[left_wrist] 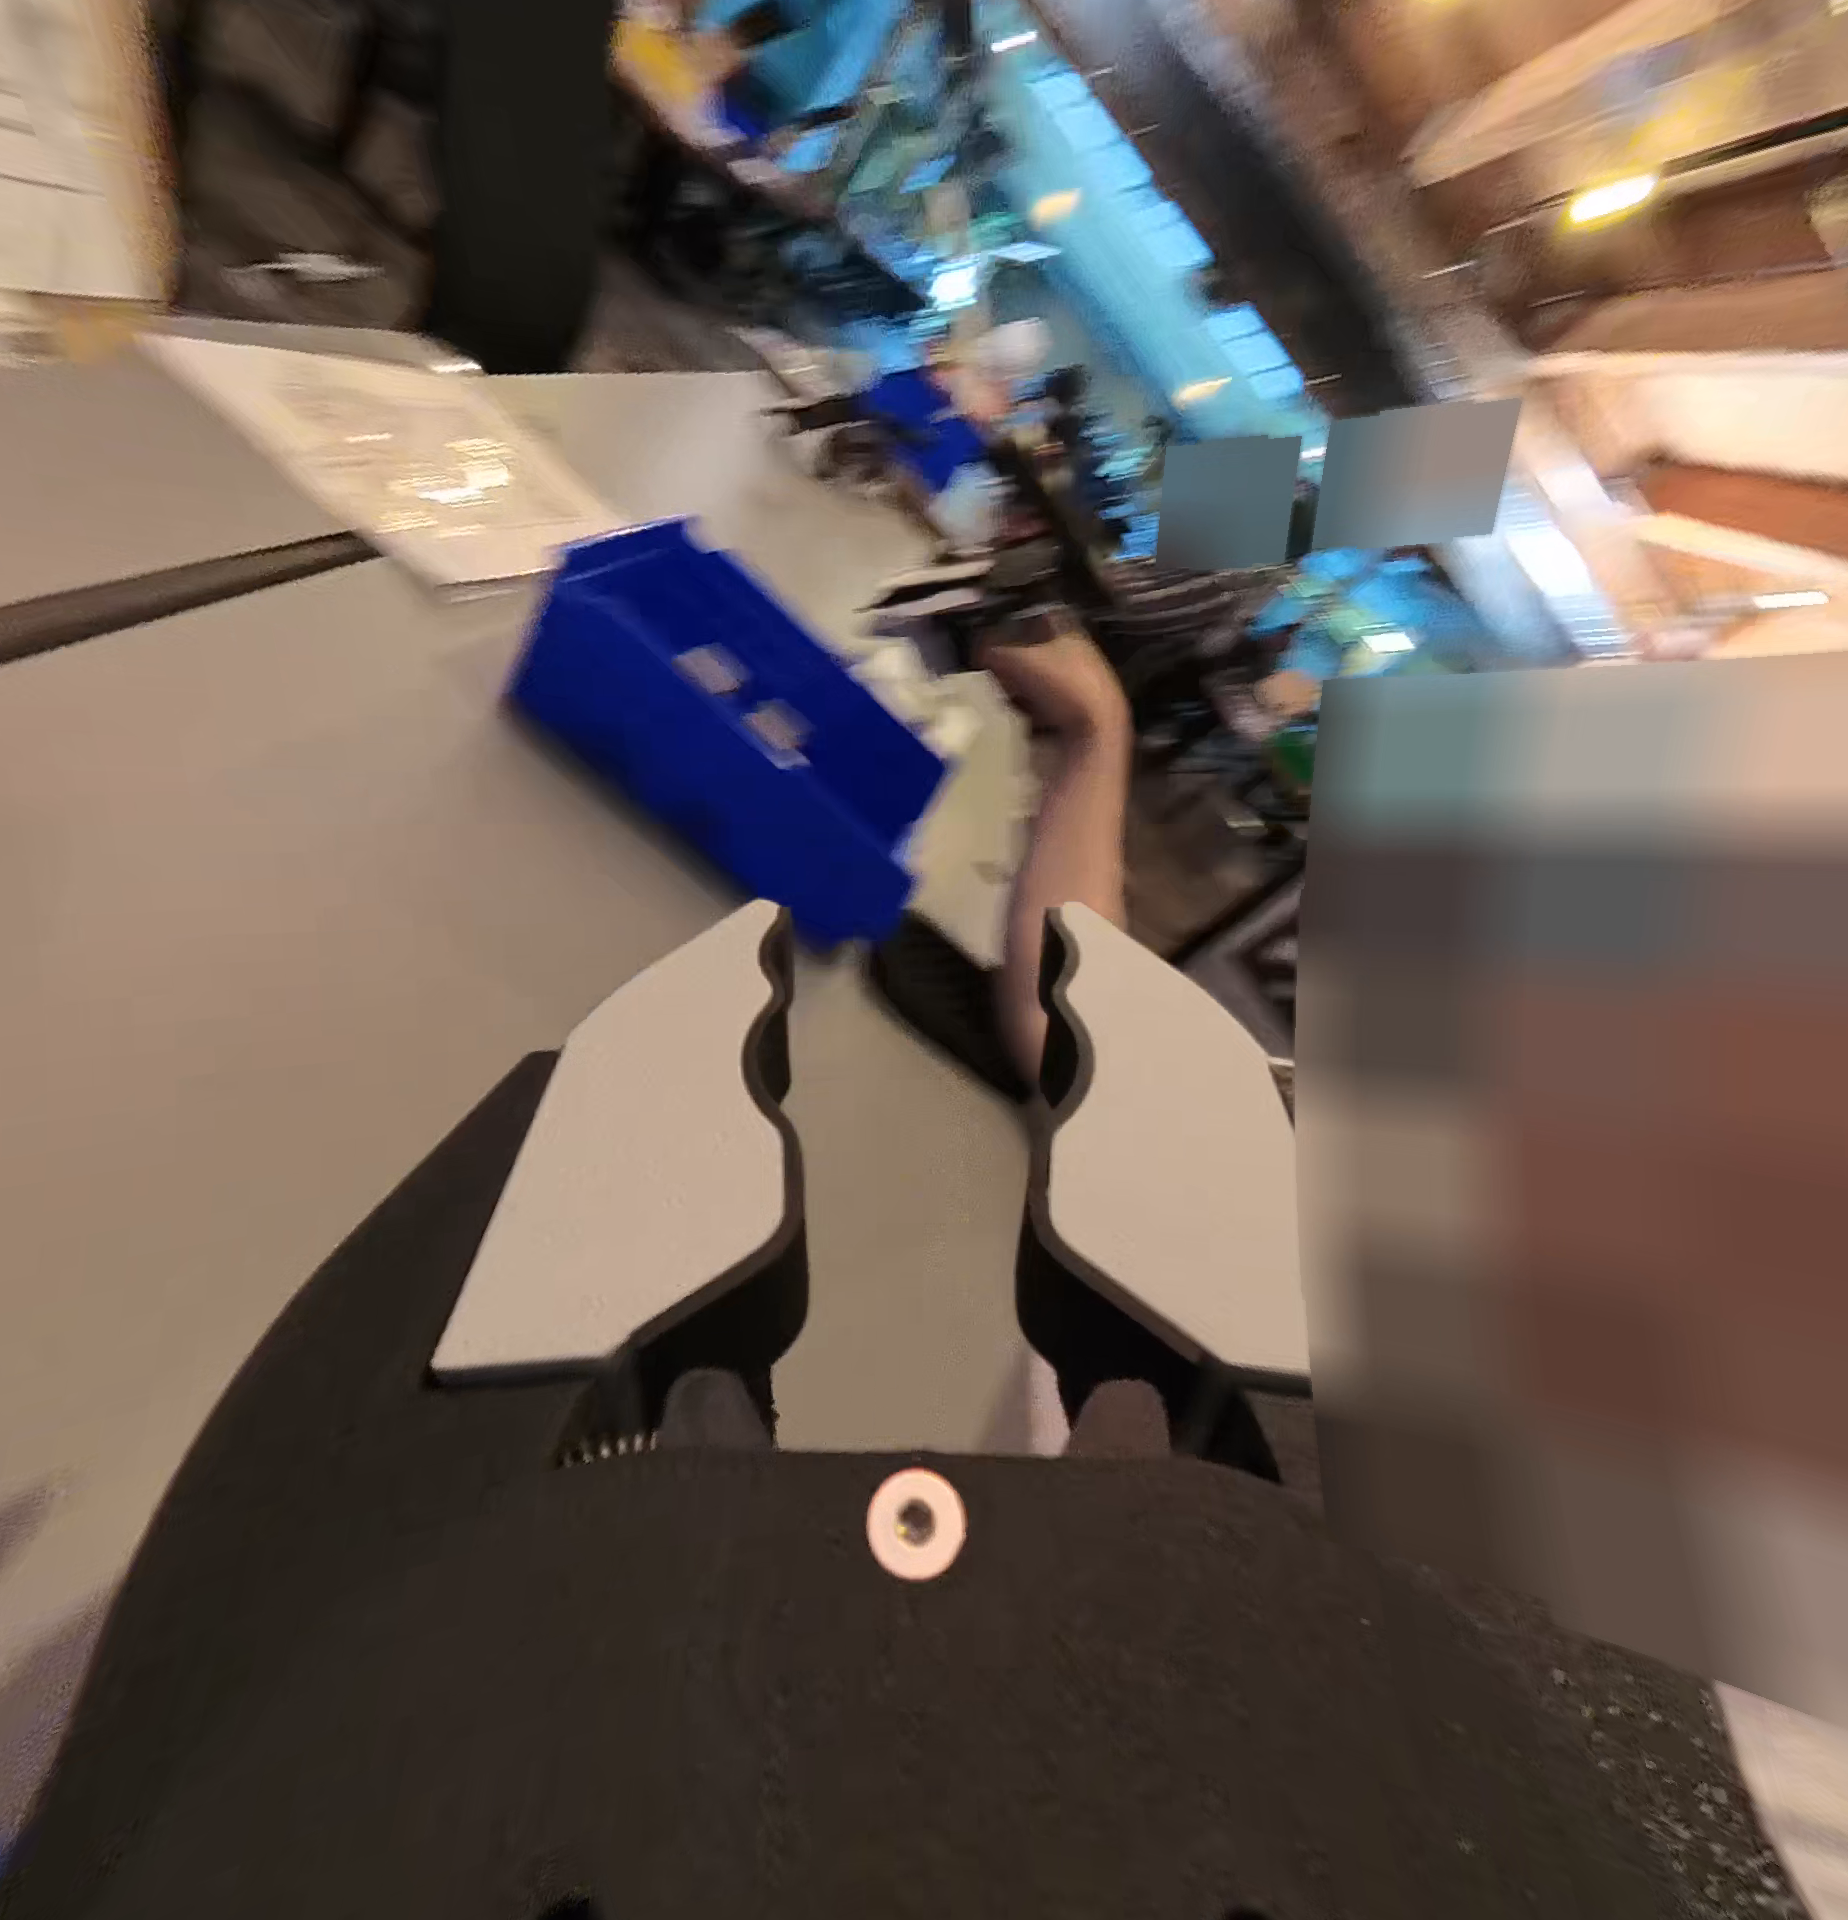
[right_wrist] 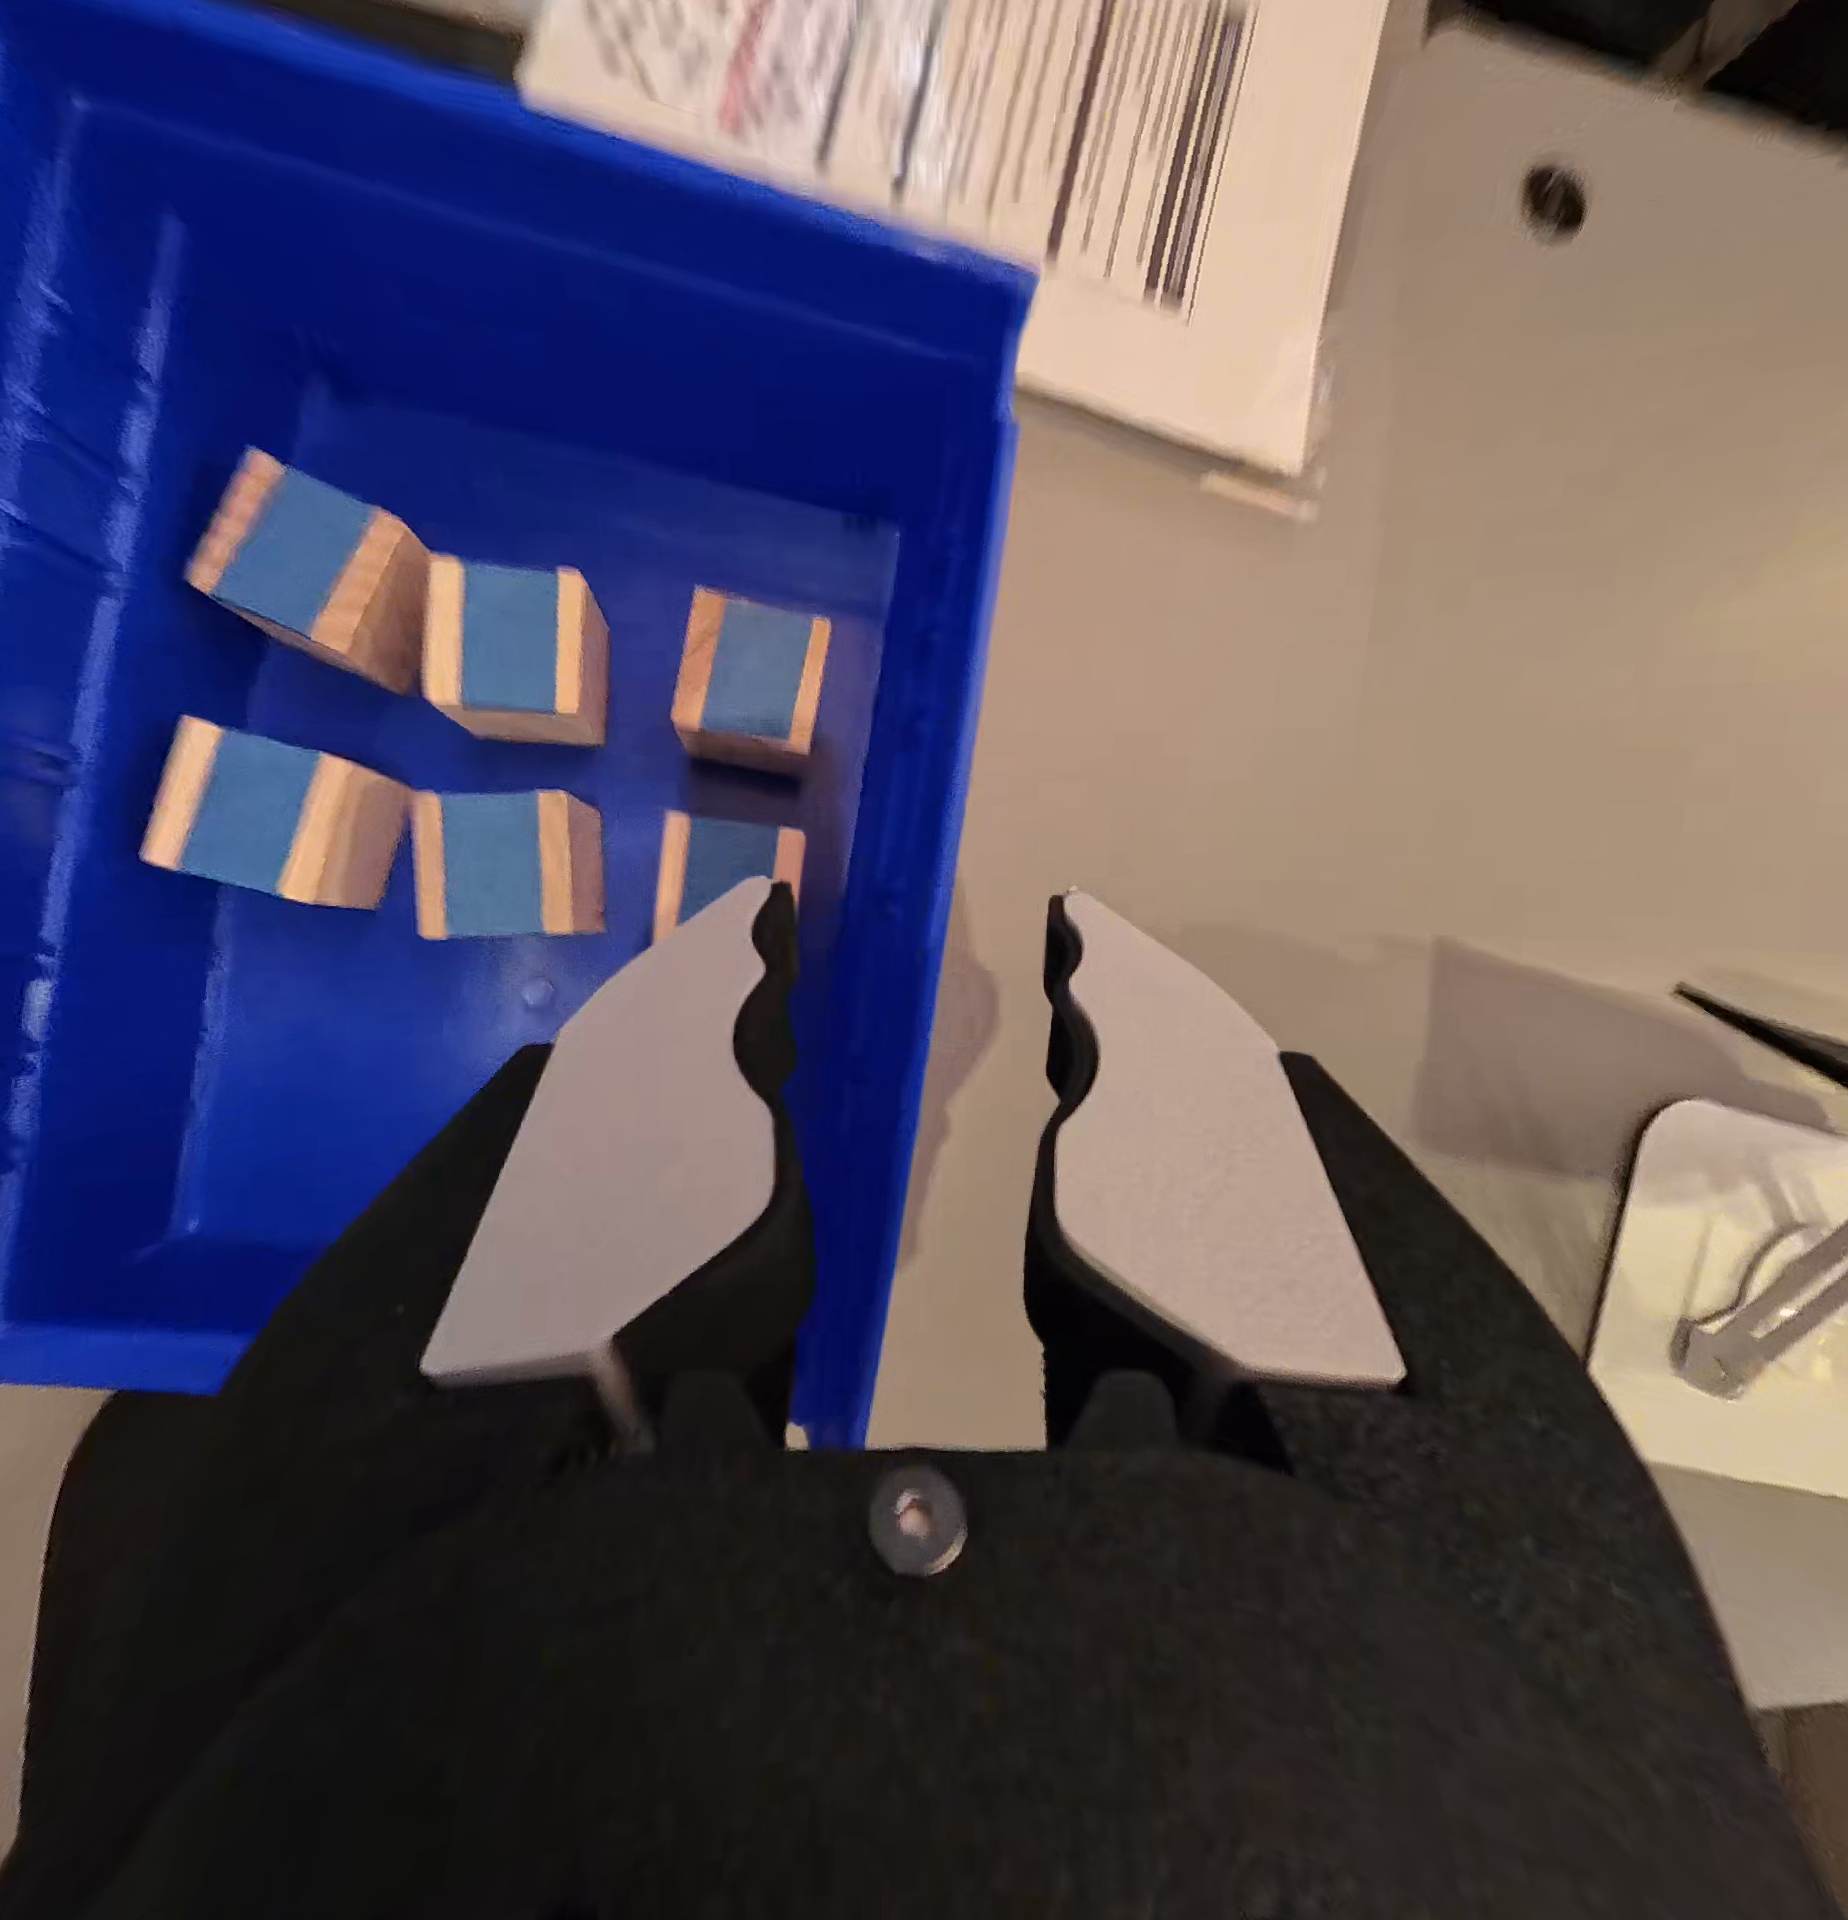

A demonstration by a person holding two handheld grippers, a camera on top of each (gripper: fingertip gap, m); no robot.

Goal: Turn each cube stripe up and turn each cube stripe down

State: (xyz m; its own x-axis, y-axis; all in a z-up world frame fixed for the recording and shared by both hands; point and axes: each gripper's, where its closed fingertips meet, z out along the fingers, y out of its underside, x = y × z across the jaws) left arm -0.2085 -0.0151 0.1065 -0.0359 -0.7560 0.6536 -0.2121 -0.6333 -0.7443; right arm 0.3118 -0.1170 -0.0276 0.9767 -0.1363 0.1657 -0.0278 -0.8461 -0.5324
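Note:
A blue bin stands on the grey table and holds several wooden cubes, all with the blue stripe face up, in two rows. My right gripper is open and empty, above the bin's right wall, its left finger over the nearest cube. In the left wrist view the blue bin lies ahead and to the left, blurred, with two cubes showing inside. My left gripper is open and empty, held above the table just short of the bin's near corner.
White printed sheets lie on the table behind the bin, also in the left wrist view. A white tray with a metal tool sits at the right. A dark seam crosses the table. A blurred room lies beyond the table edge.

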